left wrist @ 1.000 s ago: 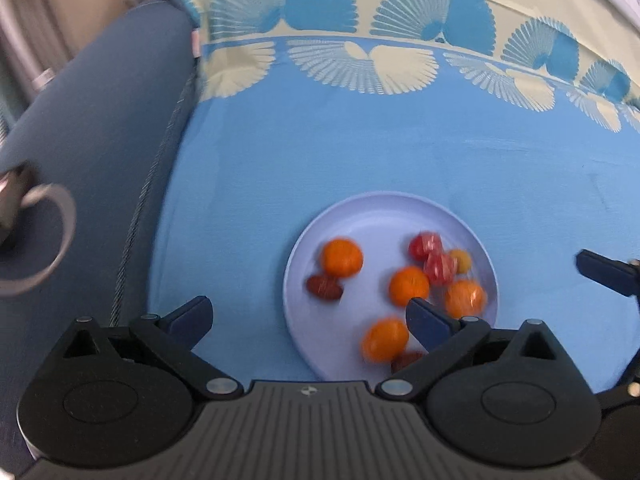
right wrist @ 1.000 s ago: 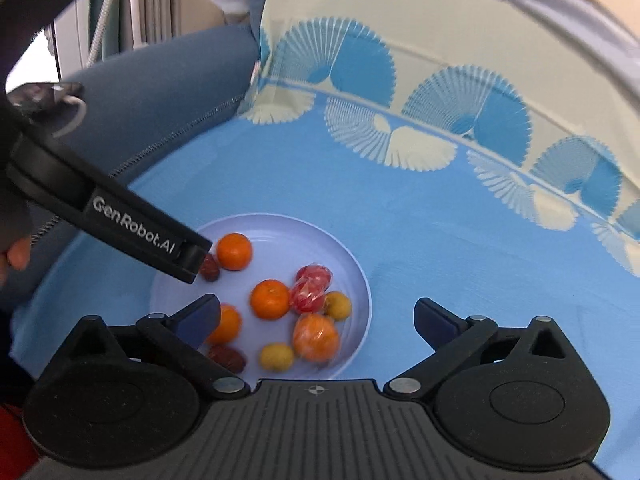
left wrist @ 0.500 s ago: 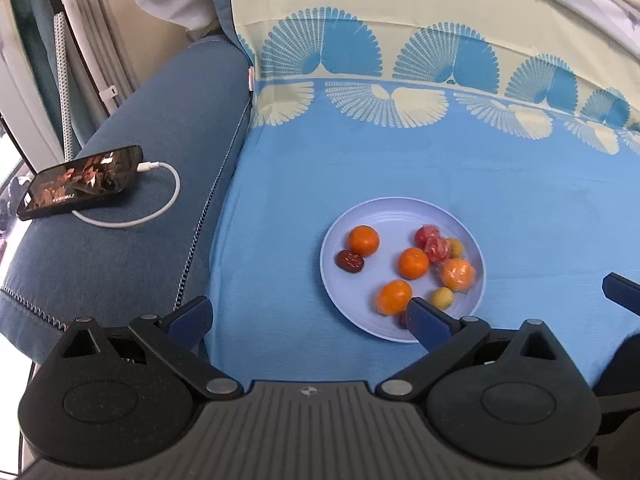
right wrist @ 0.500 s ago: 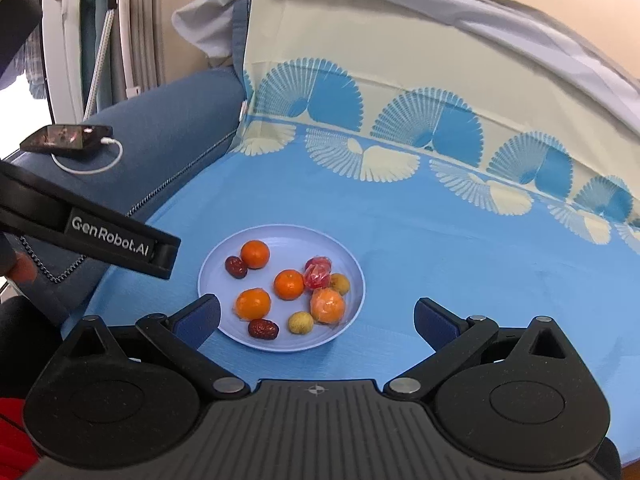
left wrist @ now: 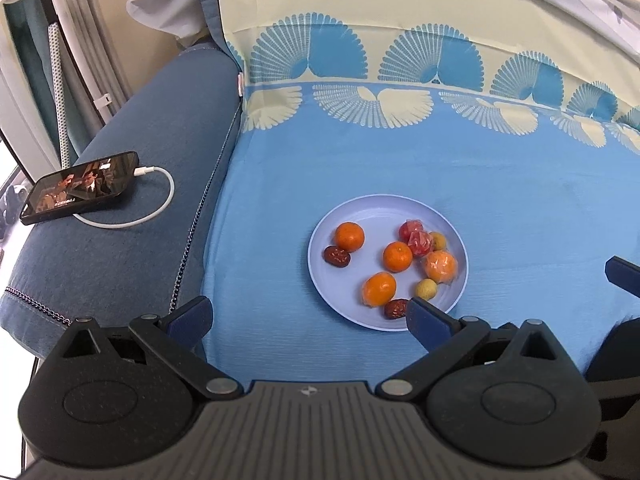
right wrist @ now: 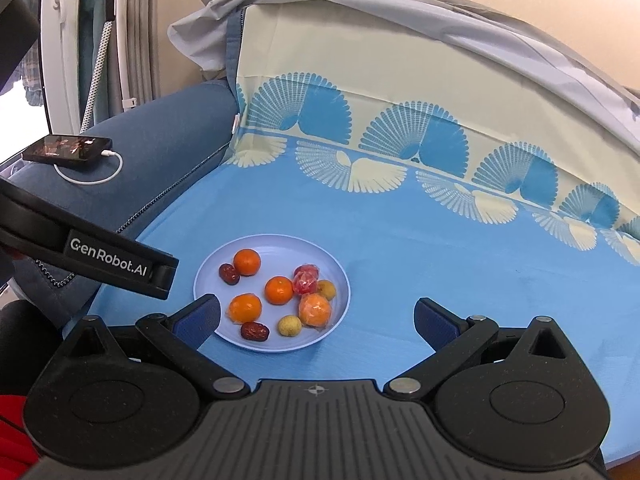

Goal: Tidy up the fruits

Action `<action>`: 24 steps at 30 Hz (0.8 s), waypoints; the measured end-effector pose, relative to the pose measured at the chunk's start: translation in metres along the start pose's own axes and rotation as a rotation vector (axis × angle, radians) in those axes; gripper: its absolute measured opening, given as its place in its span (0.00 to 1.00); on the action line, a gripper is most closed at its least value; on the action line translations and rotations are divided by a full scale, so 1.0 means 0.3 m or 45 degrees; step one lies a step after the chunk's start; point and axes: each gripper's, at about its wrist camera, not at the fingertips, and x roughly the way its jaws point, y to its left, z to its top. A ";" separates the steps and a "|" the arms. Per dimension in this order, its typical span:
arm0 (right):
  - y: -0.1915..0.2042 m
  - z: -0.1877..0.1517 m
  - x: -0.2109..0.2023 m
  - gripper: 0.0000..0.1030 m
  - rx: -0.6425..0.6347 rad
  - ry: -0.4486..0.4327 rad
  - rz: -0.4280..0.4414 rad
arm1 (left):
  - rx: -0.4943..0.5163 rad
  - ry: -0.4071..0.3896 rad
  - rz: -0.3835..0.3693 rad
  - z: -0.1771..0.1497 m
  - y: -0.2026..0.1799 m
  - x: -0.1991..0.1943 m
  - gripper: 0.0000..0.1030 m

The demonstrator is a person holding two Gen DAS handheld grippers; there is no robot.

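All the fruits (right wrist: 280,296) lie together on the lilac plate (right wrist: 340,268) on the blue bedcover (right wrist: 440,280), so I judge either sorting pending or gathering finished; at six o'clock my left tool (left wrist: 308,316) and right tool (right wrist: 316,316) hang spread and empty, "GenRobot.AI" printed on the left.

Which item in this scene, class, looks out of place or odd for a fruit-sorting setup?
The phone lying on the blue cushion, screen lit and its white cable plugged in, is unrelated to the fruit. All fruit sits on the plate; nothing spilled.
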 end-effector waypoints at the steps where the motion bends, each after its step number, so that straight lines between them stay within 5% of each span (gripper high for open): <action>1: -0.001 0.001 0.002 0.99 0.001 0.002 -0.002 | 0.004 0.004 0.001 0.001 -0.001 0.002 1.00; 24: 0.001 0.003 0.017 0.99 0.002 0.022 -0.003 | 0.028 0.020 0.007 -0.004 -0.013 0.019 1.00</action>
